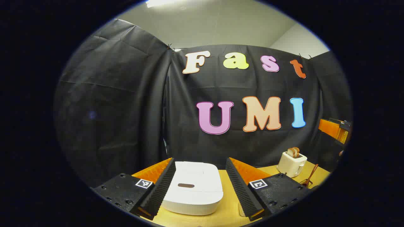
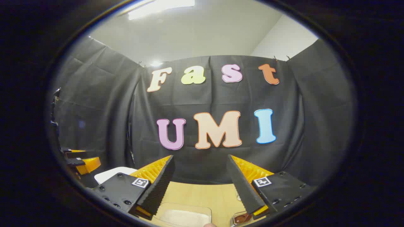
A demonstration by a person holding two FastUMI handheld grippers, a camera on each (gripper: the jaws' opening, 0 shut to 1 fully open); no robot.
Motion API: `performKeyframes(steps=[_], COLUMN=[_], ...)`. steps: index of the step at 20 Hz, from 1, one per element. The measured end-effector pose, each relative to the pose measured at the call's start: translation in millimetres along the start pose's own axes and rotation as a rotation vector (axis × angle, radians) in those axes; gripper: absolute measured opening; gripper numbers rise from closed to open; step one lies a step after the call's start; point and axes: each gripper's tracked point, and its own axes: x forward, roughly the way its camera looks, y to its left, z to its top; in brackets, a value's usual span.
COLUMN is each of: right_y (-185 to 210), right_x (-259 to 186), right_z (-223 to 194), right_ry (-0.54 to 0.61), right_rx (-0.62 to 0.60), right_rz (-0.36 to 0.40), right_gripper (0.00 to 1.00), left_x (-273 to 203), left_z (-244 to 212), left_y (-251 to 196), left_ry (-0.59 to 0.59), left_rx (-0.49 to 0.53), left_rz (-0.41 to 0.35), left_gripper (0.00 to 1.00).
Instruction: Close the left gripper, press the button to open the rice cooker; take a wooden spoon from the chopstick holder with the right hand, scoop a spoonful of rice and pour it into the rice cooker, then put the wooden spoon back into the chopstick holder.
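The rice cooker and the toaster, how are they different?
The rice cooker is low, wide and flat-topped; the toaster is taller and narrower. The cooker's lid is shut, while toast pokes out of the toaster. The cooker looks whiter, the toaster creamier. Both stand on the wooden table.

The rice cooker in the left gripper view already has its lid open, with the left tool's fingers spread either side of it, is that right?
Not quite: the rice cooker has its lid shut, as the left gripper view shows. The left tool is indeed open, its fingers spread either side of the cooker.
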Motion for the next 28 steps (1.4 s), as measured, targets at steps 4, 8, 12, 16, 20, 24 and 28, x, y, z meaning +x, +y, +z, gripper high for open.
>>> performKeyframes(steps=[4, 8, 12, 16, 20, 24, 28], right_y=[-6.6, -16.9, -21.4, -20.3, -20.9, -24.7, -30.6], right_x=[0.5, -0.9, -4.9, -6.1, -4.2, -3.6, -3.1], right_z=[0.6, -10.4, -12.6, -17.3, -23.1, -23.7, -25.1], right_ry=[0.004, 0.03, 0.03, 0.037, 0.053, 0.055, 0.05], right_rx=[0.001, -0.021, -0.033, -0.036, -0.03, -0.038, -0.049], right_rz=[-0.008, -0.034, -0.052, -0.057, -0.066, -0.087, -0.113], right_gripper=[1.0, 1.0, 1.0, 1.0, 1.0, 1.0, 1.0], left_x=[1.4, 4.9, 6.1, 9.2, 16.5, 26.3, 34.5], left_z=[6.1, 3.3, 2.0, -0.1, -4.2, -8.4, -14.5], left_y=[-1.6, -1.2, -1.8, -0.5, 2.7, 6.3, 8.9], left_ry=[-0.02, -0.014, -0.015, -0.012, -0.003, 0.008, 0.024], left_rx=[0.013, 0.014, 0.015, 0.022, 0.031, 0.03, 0.012], left_rz=[-0.004, -0.007, -0.013, -0.017, -0.028, -0.032, -0.047], left_gripper=[0.95, 0.95, 0.95, 0.94, 0.92, 0.72, 0.46])
